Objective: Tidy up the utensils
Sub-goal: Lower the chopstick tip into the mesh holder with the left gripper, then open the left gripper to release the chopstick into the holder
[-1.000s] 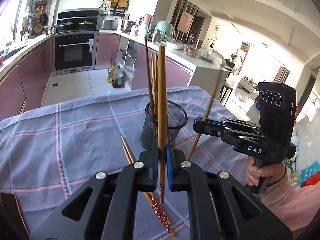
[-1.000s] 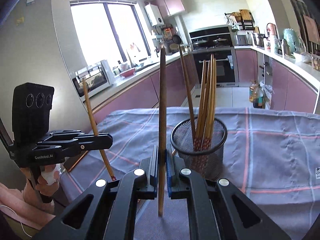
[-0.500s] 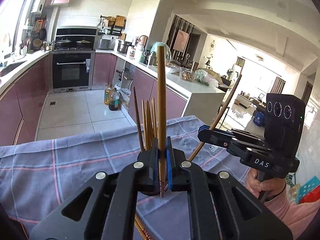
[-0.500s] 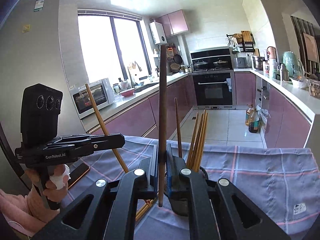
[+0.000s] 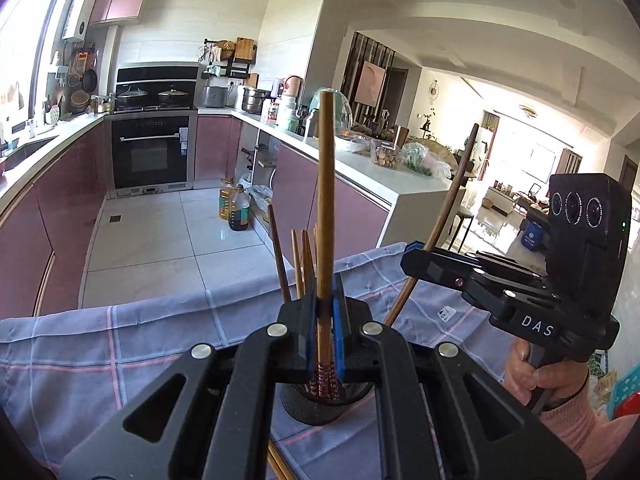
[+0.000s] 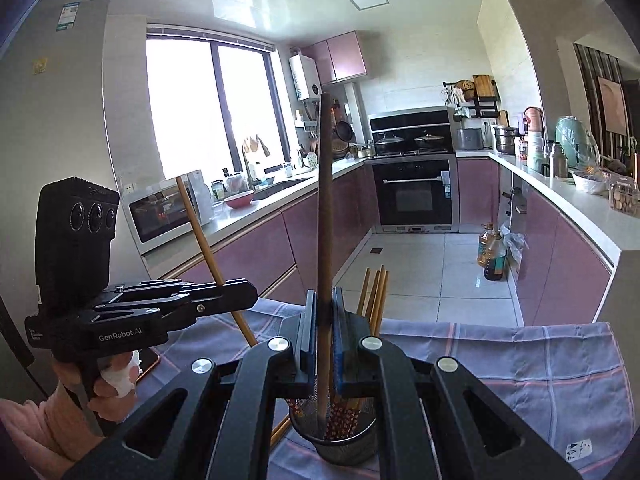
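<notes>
My left gripper [image 5: 325, 312] is shut on a light brown chopstick [image 5: 325, 208] that stands upright, its red-patterned end hanging over the black mesh cup [image 5: 320, 404]. Several chopsticks [image 5: 298, 260] stand in that cup. In the right wrist view my right gripper [image 6: 325, 320] is shut on a darker chopstick [image 6: 325, 200], also upright, its lower end at the mouth of the mesh cup [image 6: 340, 444]. Each view shows the other gripper from the side: the right gripper [image 5: 416, 258] with its dark stick [image 5: 452, 208], the left gripper [image 6: 244, 294] with its light stick [image 6: 200, 232].
A lavender checked tablecloth [image 5: 120, 344] covers the table. Loose chopsticks [image 5: 276, 464] lie on it near the cup's base. A flat dark device with an orange edge [image 6: 150, 360] lies at the table's left side. Beyond the far table edge are the kitchen floor and pink cabinets.
Both grippers have risen with their chopsticks still clamped. The mesh cup has slid from ahead of the jaws to underneath them in both views, and the loose chopsticks have dropped almost out of sight.
</notes>
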The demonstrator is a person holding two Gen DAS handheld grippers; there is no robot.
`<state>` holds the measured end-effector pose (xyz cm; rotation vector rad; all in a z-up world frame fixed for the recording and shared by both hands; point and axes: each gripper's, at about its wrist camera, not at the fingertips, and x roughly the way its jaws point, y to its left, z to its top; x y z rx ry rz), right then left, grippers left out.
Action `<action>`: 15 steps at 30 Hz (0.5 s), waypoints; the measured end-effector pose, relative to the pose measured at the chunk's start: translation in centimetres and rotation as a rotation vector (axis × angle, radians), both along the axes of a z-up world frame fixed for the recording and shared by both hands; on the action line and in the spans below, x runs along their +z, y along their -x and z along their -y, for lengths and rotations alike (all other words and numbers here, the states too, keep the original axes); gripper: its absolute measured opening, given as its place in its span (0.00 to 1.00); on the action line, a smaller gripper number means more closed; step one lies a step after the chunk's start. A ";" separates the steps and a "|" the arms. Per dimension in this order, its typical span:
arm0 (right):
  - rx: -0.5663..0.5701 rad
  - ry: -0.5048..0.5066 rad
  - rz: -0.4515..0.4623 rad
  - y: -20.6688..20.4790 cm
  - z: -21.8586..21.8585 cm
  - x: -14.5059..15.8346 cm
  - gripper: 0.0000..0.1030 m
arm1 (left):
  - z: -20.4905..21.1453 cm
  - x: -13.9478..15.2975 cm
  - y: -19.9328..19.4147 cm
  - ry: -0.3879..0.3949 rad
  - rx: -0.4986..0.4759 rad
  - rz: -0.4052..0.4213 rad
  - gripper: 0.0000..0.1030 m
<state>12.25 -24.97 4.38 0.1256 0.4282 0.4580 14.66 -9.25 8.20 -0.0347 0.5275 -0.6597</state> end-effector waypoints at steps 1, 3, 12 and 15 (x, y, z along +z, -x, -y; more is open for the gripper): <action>0.001 0.004 -0.012 -0.3 -0.1 -0.3 0.06 | 0.2 -0.3 -0.2 -0.007 0.000 -0.009 0.07; 0.007 0.015 -0.044 -0.7 -0.4 -1.0 0.06 | 0.7 -0.8 -0.5 -0.031 -0.006 -0.027 0.07; 0.047 0.065 -0.172 -2.3 -1.9 -3.5 0.06 | 1.9 -3.6 -1.1 -0.142 -0.055 -0.094 0.07; 0.057 0.072 -0.207 -2.9 -2.1 -4.2 0.06 | 2.4 -4.4 -1.6 -0.162 -0.072 -0.124 0.07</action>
